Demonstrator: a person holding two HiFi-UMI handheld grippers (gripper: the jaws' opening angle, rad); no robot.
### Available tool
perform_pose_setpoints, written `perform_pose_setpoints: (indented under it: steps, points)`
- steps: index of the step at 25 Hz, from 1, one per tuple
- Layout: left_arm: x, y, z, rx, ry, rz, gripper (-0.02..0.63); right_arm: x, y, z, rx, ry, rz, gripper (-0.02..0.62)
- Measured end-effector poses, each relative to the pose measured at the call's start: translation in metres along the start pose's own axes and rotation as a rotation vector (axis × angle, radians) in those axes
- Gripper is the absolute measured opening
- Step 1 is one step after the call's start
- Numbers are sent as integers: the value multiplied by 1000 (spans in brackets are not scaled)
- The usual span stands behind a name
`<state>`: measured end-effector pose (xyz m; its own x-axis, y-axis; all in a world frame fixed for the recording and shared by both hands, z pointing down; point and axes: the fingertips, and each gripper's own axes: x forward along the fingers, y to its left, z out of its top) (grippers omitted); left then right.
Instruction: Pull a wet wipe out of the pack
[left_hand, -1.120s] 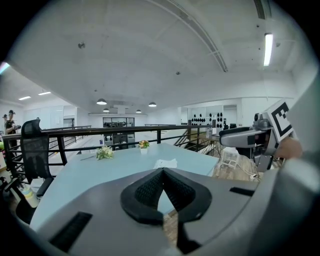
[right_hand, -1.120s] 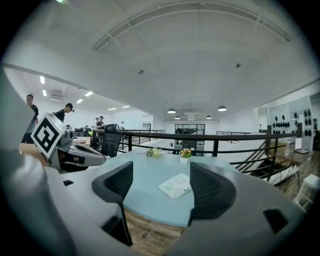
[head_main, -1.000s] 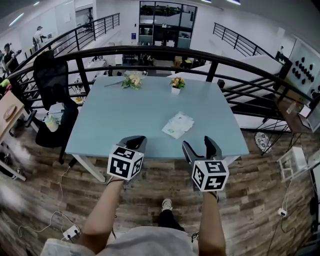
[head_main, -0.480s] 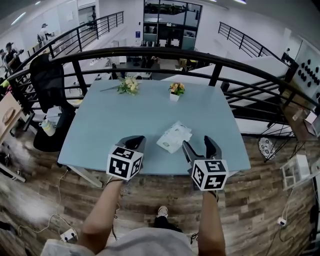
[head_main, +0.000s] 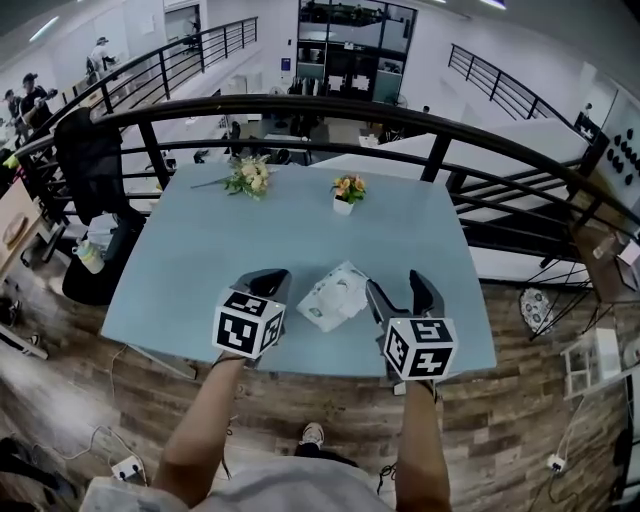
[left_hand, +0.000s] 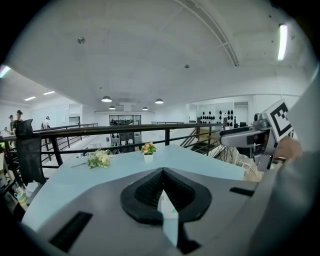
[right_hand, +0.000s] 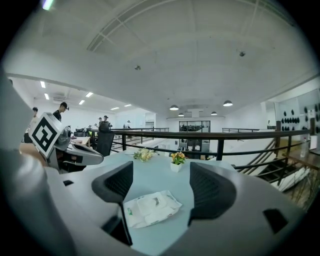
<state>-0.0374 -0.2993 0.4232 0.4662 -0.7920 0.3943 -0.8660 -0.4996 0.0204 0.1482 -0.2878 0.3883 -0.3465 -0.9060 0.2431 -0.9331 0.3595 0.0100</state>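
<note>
Pack (head_main: 333, 297): lies flat on the worktop (head_main: 190, 250) near its front edge, between the two tools and touching neither. Judged light, soft and crinkly, likely to slide or lift when pulled; pin one end and pinch at the flap on its upper face. No wipe shows outside it.

Left tool (head_main: 271, 281): jaws together, empty.

Right tool (head_main: 398, 287): jaws apart, empty.

Small pot (head_main: 344, 204): holds flowers, well behind.

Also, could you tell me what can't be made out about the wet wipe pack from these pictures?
- Wet wipe pack print: too small in the head view, blurred in the right gripper view.
- Its flap, open or sealed: too small in every view.
- Most of the pack in the left gripper view: hidden behind the left gripper, jaws shut; only a sliver shows.
</note>
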Motion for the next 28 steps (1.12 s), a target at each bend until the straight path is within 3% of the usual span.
perform_pose_setpoints:
  steps: [16,28]
  points:
    - [58,-8,33,43,18,36,-5,43,-54,5,16,1,42,336]
    - [64,1,30,49,31,45,-5,56,-53,-1,12,20,55,336]
